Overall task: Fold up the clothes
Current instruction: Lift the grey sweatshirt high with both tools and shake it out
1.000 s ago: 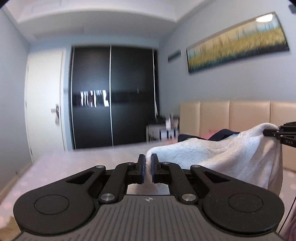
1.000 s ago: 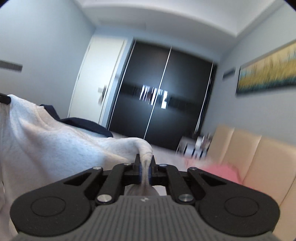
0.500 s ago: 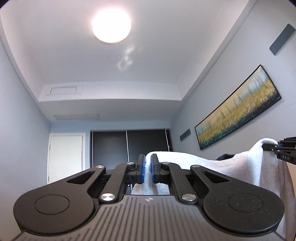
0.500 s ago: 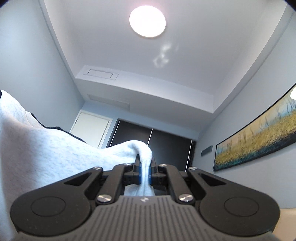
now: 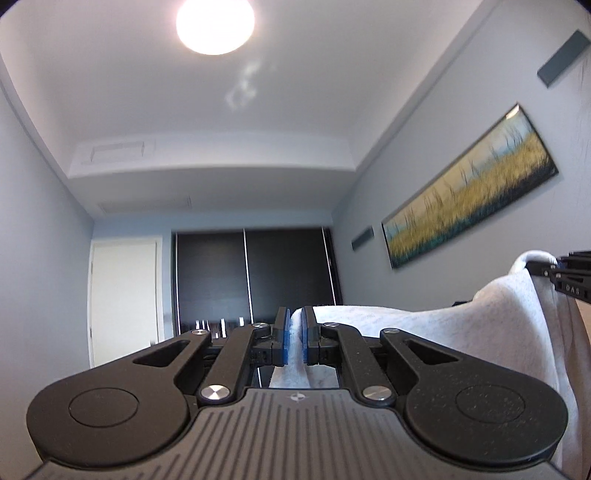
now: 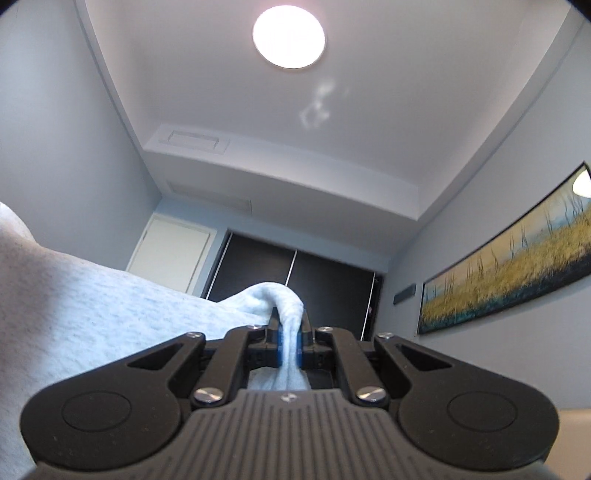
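A light grey sweatshirt (image 5: 461, 332) hangs stretched in the air between both grippers. My left gripper (image 5: 294, 325) is shut on one edge of it, with cloth pinched between the blue pads. In the left wrist view the cloth runs right to the right gripper's black tip (image 5: 569, 275). In the right wrist view my right gripper (image 6: 290, 325) is shut on a bunched fold of the sweatshirt (image 6: 92, 306), which spreads away to the left. Both cameras tilt up toward the ceiling, so the lower part of the garment is hidden.
A round ceiling lamp (image 5: 215, 23) glows overhead. Ahead stand a black sliding wardrobe (image 5: 255, 280) and a white door (image 5: 123, 302). A long landscape painting (image 5: 469, 192) hangs on the right wall. A strip of beige headboard (image 6: 576, 439) shows at lower right.
Both grippers have risen and tilted upward with the sweatshirt held between them. The bed and headboard have dropped out of sight and the ceiling now fills the views.
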`<state>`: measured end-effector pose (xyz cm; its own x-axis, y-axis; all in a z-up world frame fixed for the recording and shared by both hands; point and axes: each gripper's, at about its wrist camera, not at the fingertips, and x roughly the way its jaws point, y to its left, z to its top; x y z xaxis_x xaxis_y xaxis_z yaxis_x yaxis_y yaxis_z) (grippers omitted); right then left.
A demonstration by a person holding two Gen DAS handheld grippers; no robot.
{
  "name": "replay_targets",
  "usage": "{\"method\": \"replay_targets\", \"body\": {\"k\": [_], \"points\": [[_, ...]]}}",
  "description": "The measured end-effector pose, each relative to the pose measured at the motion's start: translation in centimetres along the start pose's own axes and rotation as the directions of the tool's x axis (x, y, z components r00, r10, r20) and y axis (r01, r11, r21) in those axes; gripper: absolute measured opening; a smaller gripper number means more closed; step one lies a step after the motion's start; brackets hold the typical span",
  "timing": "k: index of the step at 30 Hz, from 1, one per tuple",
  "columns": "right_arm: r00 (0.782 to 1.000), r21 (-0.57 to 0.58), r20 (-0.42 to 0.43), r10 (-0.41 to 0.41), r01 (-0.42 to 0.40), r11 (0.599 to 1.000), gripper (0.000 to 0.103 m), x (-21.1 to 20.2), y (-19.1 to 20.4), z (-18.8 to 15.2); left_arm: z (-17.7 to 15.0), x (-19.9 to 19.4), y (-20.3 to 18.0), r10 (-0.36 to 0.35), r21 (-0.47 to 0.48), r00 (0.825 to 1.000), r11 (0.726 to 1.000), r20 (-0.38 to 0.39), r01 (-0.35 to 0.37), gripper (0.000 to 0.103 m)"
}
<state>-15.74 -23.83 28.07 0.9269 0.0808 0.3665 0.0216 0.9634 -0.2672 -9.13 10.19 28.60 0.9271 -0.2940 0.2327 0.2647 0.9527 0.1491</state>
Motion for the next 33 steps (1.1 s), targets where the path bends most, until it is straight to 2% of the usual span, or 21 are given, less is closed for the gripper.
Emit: {"method": "replay_targets", "body": {"k": [3, 6, 9, 13, 17, 19, 23, 28, 33], "points": [[0.996, -0.012, -0.089, 0.000, -0.001, 1.000, 0.007, 2.8, 0.3, -3.2, -3.0, 4.1, 0.1, -0.011, 0.004, 0.995, 1.000, -0.101, 0.011, 0.005], [0.985, -0.034, -0.171, -0.003, -0.002, 0.999, 0.007, 6.0, 1.0, -6.7, -6.5, 9.2, 0.4, -0.016, 0.012, 0.979, 1.000, -0.204, 0.019, 0.005], [0.969, -0.048, -0.246, -0.006, -0.006, 0.999, 0.007, 9.6, 1.5, -10.3, -10.1, 14.2, 0.7, -0.021, 0.018, 0.953, 0.999, -0.304, 0.028, 0.005], [0.935, -0.049, -0.355, 0.004, -0.023, 0.999, 0.008, 15.4, 2.5, -15.4, -14.9, 20.9, 1.0, -0.024, 0.028, 0.902, 0.999, -0.432, 0.040, 0.005], [0.880, -0.085, -0.474, 0.008, -0.055, 0.995, 0.008, 21.5, 4.0, -21.5, -20.8, 26.8, 1.0, -0.014, 0.055, 0.837, 0.997, -0.547, 0.052, 0.005], [0.841, -0.093, -0.540, 0.012, -0.074, 0.993, 0.008, 24.4, 4.9, -25.2, -23.9, 29.3, 0.9, -0.011, 0.063, 0.801, 0.996, -0.598, 0.061, 0.005], [0.748, -0.074, -0.663, 0.026, -0.099, 0.992, 0.008, 28.8, 6.5, -32.8, -30.6, 32.3, 1.1, -0.014, 0.077, 0.724, 0.993, -0.690, 0.093, 0.005], [0.666, -0.065, -0.745, 0.031, -0.119, 0.991, 0.008, 31.5, 8.8, -40.5, -37.7, 34.0, 1.3, -0.019, 0.082, 0.640, 0.988, -0.768, 0.128, 0.005], [0.601, -0.055, -0.797, 0.052, -0.157, 0.986, 0.009, 33.7, 10.3, -44.4, -42.5, 34.5, 1.5, -0.045, 0.058, 0.572, 0.985, -0.819, 0.162, 0.007]]}}
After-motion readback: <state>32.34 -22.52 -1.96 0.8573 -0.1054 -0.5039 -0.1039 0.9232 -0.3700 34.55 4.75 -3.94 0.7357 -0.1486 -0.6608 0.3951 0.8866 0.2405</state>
